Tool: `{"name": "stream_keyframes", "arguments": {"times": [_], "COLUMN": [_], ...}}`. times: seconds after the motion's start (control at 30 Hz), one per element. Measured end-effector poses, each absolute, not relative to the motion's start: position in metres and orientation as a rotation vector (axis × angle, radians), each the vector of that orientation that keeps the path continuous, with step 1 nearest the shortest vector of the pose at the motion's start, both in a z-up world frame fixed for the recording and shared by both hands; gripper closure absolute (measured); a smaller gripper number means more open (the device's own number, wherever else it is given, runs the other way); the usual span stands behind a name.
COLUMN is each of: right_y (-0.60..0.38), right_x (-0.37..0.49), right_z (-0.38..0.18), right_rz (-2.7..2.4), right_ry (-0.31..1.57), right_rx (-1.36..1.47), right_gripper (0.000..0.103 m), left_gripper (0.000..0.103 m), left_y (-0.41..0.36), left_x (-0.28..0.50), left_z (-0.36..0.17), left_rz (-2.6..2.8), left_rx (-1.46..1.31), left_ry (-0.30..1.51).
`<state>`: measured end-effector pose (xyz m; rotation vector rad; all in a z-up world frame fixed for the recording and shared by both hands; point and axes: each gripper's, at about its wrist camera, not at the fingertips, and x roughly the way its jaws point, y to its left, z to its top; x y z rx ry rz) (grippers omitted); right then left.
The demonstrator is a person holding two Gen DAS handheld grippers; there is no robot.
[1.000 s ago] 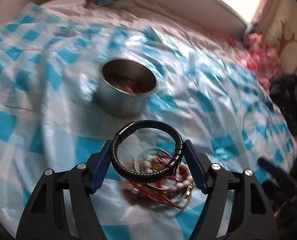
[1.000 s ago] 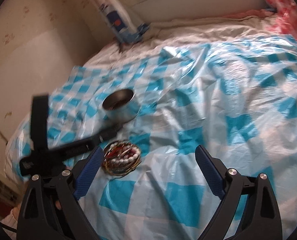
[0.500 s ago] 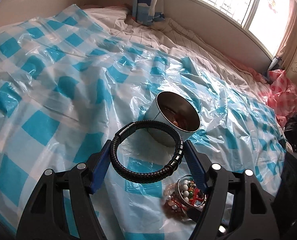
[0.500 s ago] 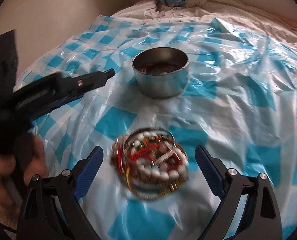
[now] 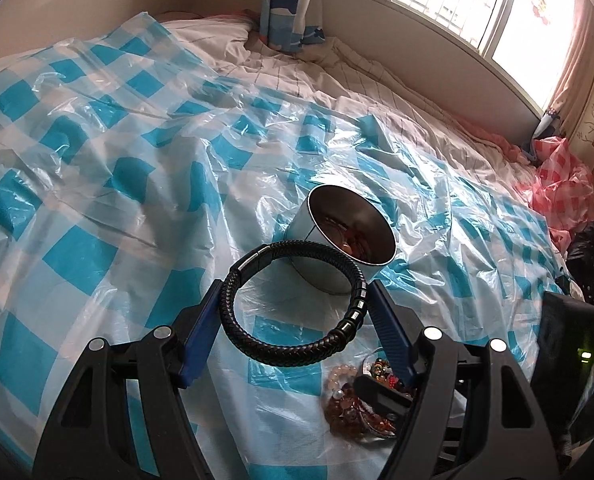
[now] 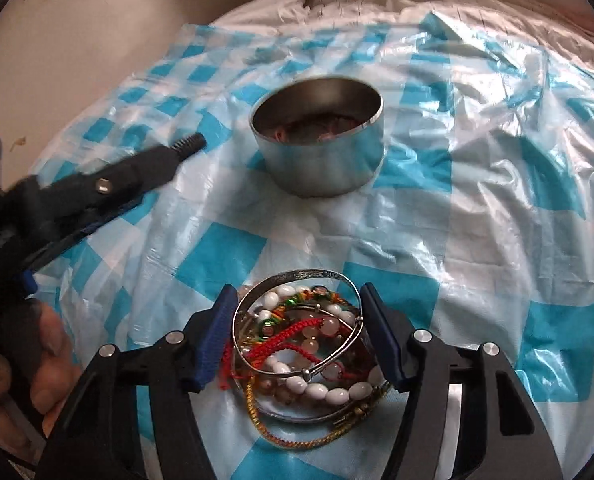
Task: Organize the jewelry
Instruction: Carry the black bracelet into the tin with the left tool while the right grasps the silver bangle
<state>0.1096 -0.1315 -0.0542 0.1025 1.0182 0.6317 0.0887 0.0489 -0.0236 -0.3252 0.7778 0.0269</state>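
Observation:
My left gripper (image 5: 295, 292) is shut on a black braided bracelet (image 5: 293, 354) and holds it in the air, just short of a round metal tin (image 5: 329, 280). The tin (image 6: 325, 168) has some jewelry inside. My right gripper (image 6: 297, 292) is down over a pile of bead bracelets (image 6: 317, 390), cords and bangles on the sheet. Its jaws are closing, with a silver bangle (image 6: 309, 274) between them and a pad against each side. In the left wrist view the pile (image 5: 345, 404) is half hidden behind my finger.
A blue-and-white checked plastic sheet (image 6: 477, 200) covers the bed. A hand (image 6: 37, 364) holds the left gripper (image 6: 109, 184) at the left of the right wrist view. Pink checked cloth (image 5: 565, 184) and a black bag (image 5: 593, 248) lie far right, under the window.
The right gripper swung in and came down over the jewelry pile, and its jaws narrowed onto the silver bangle. The left gripper shifted at first with the black bracelet, then held still.

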Motion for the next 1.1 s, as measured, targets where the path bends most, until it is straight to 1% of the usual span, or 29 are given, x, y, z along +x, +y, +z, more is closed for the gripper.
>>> {"name": "stream_keyframes", "arguments": {"times": [0.2,0.4,0.7,1.1], "right_y": [-0.139,-0.152,-0.179,-0.185], "right_x": [0.096,0.102,0.121,0.161], "right_z": [-0.026,-0.013,0.002,0.004], "right_rz": [0.629,0.568,0.508,0.494], "right_ry": [0.872,0.793,0.716,0.688], "right_rx": [0.101,0.105,0.173,0.224], "right_gripper": [0.041,0.041,0.041,0.041], "left_gripper": [0.035,0.035,0.035,0.035], "left_y": [0.048,0.040,0.030,0.006], "left_x": [0.087,0.096,0.142,0.187], "left_z": [-0.020,-0.017,-0.018,-0.033], "left_rz": [0.034,0.026,0.002,-0.057], "left_rx": [-0.312,-0.261,-0.202,-0.129], "left_ry": [0.754,0.743,0.747,0.780]}}
